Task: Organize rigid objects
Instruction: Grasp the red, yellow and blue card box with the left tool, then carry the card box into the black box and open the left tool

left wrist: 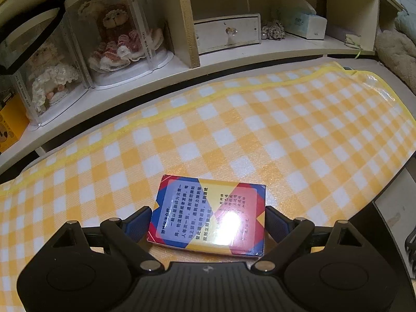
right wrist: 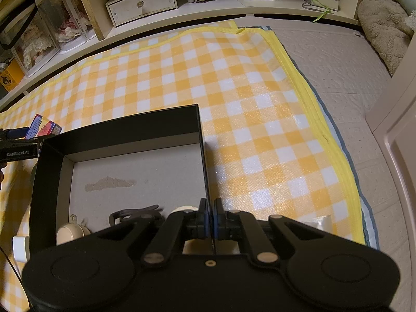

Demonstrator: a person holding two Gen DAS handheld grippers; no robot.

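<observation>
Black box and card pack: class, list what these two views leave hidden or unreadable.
- Right wrist view: the black box near end, with the small items inside, is covered by the right tongs.
- Right wrist view: card pack half hidden by the box wall.
- Left wrist view: card pack print washed out by glare; left tongs pad contact unclear.

Around the card box [left wrist: 209, 214] the checked mat [left wrist: 234, 130] lies bare up to the shelf [left wrist: 145, 83] with its doll cases [left wrist: 117, 33]. Right of the black box [right wrist: 122, 135], open mat runs to its yellow edge; the box's tall walls fence its inside.
</observation>
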